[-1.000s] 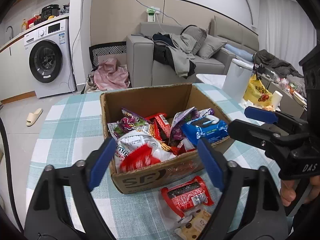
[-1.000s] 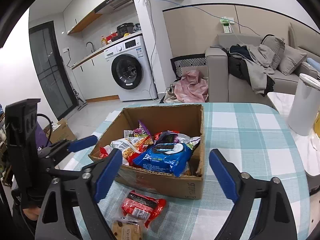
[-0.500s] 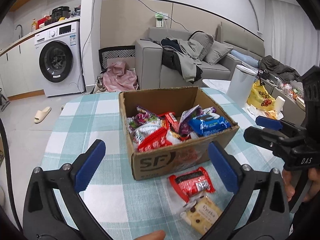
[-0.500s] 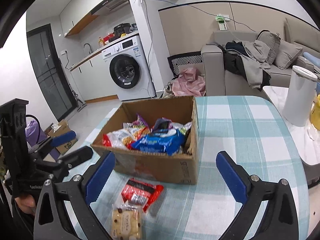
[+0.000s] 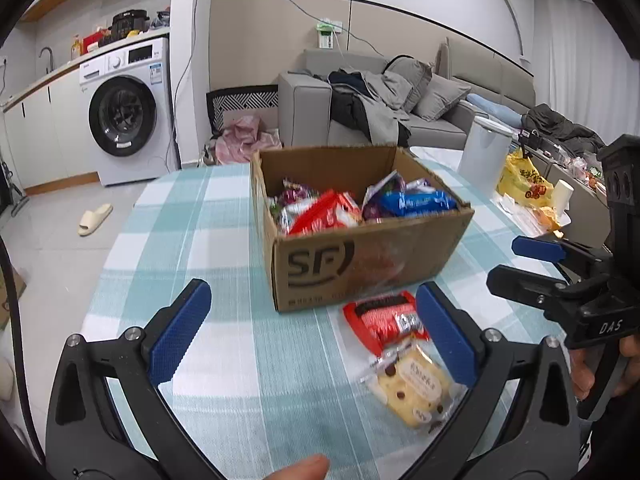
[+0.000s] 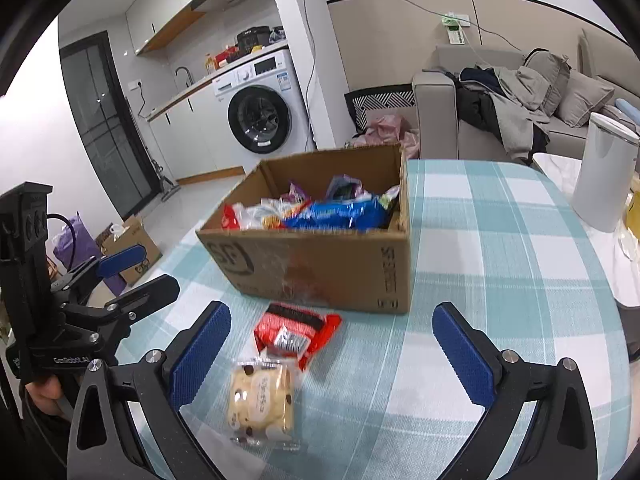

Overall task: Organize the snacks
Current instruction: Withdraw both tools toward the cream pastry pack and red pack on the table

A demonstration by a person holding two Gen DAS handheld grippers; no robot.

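White washing machine (image 5: pixel 122 112), grey sofa (image 5: pixel 400 104), pale tiled floor (image 5: pixel 52 240)

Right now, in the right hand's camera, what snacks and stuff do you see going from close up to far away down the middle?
Yellow cookie packet → red snack packet → cardboard box full of snacks → washing machine by the far wall.

White washing machine (image 5: pixel 123 114), grey sofa (image 5: pixel 384 108) heaped with clothes, beige slipper (image 5: pixel 95 219) on floor, white bin (image 6: pixel 606 176)
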